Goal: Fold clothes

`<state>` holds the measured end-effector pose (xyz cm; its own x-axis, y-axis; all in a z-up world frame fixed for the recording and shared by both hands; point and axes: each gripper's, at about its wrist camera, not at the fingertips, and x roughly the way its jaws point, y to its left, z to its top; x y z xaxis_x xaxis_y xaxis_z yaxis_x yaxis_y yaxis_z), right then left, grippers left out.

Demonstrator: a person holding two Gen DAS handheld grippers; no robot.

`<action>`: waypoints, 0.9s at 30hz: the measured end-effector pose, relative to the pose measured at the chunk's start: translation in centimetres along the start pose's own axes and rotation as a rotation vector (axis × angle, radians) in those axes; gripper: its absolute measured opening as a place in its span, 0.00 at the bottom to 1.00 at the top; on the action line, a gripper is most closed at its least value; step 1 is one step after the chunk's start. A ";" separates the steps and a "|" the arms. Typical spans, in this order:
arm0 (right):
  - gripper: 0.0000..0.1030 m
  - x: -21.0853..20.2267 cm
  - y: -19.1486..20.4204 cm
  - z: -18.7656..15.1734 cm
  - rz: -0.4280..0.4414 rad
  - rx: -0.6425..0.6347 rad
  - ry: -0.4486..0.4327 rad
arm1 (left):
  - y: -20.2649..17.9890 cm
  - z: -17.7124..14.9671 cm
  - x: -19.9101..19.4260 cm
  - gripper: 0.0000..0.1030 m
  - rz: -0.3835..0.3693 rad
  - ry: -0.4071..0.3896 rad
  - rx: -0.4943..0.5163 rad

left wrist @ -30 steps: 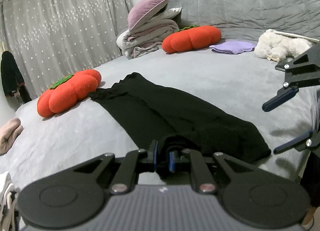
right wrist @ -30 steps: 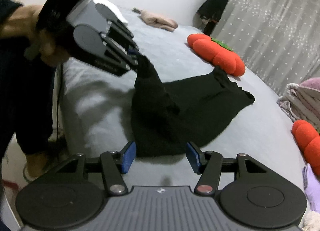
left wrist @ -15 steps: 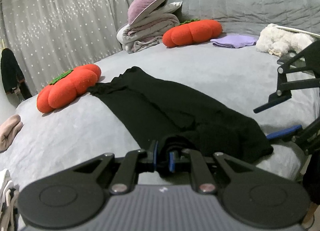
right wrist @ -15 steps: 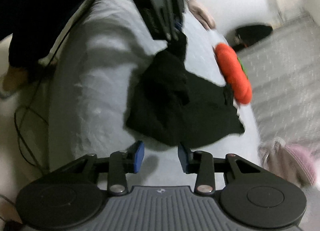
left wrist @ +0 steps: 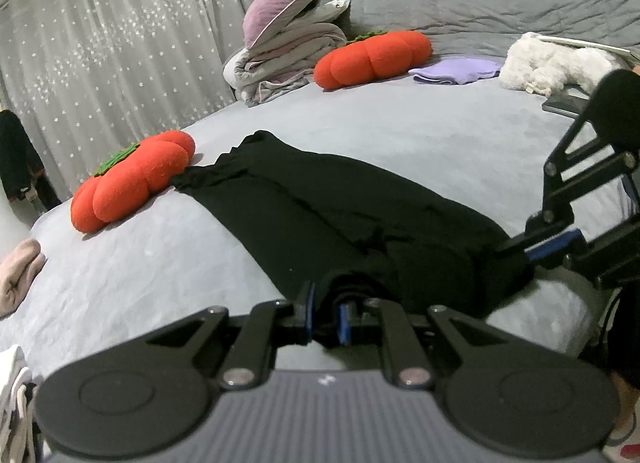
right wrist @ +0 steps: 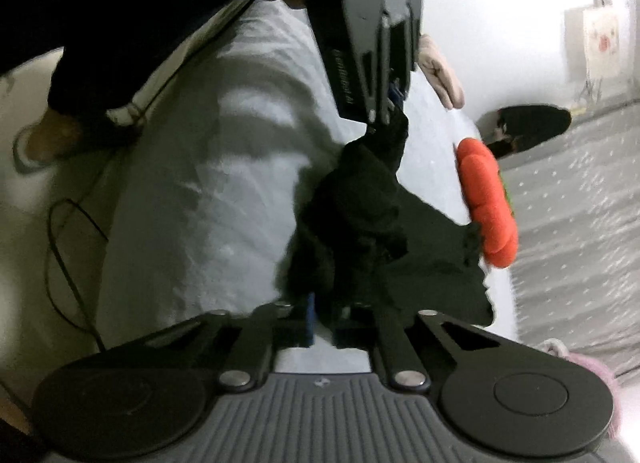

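Note:
A black garment (left wrist: 320,199) lies lengthwise on the grey bed (left wrist: 400,123), its near end bunched up. My left gripper (left wrist: 326,311) is shut on the near left corner of that end, and the cloth rises into its jaws. In the right wrist view the left gripper (right wrist: 384,119) holds its corner lifted off the sheet. My right gripper (right wrist: 322,319) is rolled onto its side, its jaws closing onto the black garment (right wrist: 380,231) with the pads pressed on the cloth. From the left wrist view, the right gripper (left wrist: 516,251) bites the near right corner.
Two orange pumpkin cushions (left wrist: 132,179) (left wrist: 372,59) flank the garment's far end. A pile of bedding (left wrist: 280,47), a lilac cloth (left wrist: 456,71) and a white plush (left wrist: 552,63) lie at the back. The bed edge and a floor cable (right wrist: 68,263) are close by.
The right gripper rolled onto its side, came down to the garment's near right corner and shut on it. The left gripper kept its grip in place.

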<state>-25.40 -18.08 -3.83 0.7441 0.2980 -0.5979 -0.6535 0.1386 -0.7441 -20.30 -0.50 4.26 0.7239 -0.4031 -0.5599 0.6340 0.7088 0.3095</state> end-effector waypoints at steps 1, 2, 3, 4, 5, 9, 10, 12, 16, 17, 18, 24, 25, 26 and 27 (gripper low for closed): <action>0.04 0.0 -0.5 -0.1 0.011 0.035 -0.007 | 0.0 0.0 -0.1 0.11 -0.001 -0.003 0.005; 0.04 -0.1 -0.9 -0.2 0.022 0.071 -0.014 | -0.1 -0.1 -0.3 0.11 -0.002 -0.006 0.011; 0.04 -0.3 -1.6 -0.2 0.033 0.122 -0.028 | -0.1 -0.1 -0.4 0.11 -0.002 -0.009 0.016; 0.04 -0.5 -2.5 -0.3 0.040 0.178 -0.046 | -0.2 -0.2 -0.5 0.11 -0.003 -0.014 0.025; 0.04 -0.8 -3.3 -0.4 0.046 0.235 -0.064 | -0.3 -0.2 -0.7 0.12 -0.003 -0.019 0.036; 0.04 -2.0 -6.3 -1.3 0.052 0.411 -0.118 | -1.4 -0.7 -1.5 0.13 0.021 -0.047 0.134; 0.04 -2.2 -6.9 -1.6 0.058 0.439 -0.126 | -1.7 -0.9 -1.5 0.13 0.027 -0.052 0.162; 0.04 -2.4 -7.8 -1.9 0.071 0.488 -0.144 | -2.6 -1.2 -1.6 0.14 0.047 -0.062 0.235; 0.04 -2.9 -9.1 -2.5 0.088 0.575 -0.178 | -3.5 -1.2 -1.8 0.14 0.044 -0.089 0.289; 0.04 -2.8 -9.5 -2.6 0.090 0.596 -0.187 | -3.7 -1.2 -1.9 0.14 0.042 -0.096 0.301; 0.04 -2.6 -9.9 -2.8 0.089 0.615 -0.193 | -3.7 -1.1 -1.8 0.14 0.042 -0.100 0.296; 0.04 -2.1 -11.8 -3.5 0.049 0.715 -0.209 | -1.3 0.5 -1.4 0.11 0.020 -0.099 0.184; 0.04 -2.0 -12.1 -3.6 0.045 0.726 -0.211 | -1.0 0.7 -1.3 0.11 0.015 -0.098 0.168; 0.04 -1.8 -12.4 -3.6 0.041 0.735 -0.213 | -0.6 0.9 -1.2 0.11 0.009 -0.096 0.152; 0.04 -1.7 -12.7 -3.6 0.038 0.745 -0.215 | -0.3 1.2 -1.1 0.11 0.006 -0.093 0.138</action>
<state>-17.89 -23.77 5.53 0.7259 0.4815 -0.4912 -0.6555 0.7006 -0.2819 -20.93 -0.92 5.67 0.7457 -0.4557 -0.4861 0.6565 0.6274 0.4188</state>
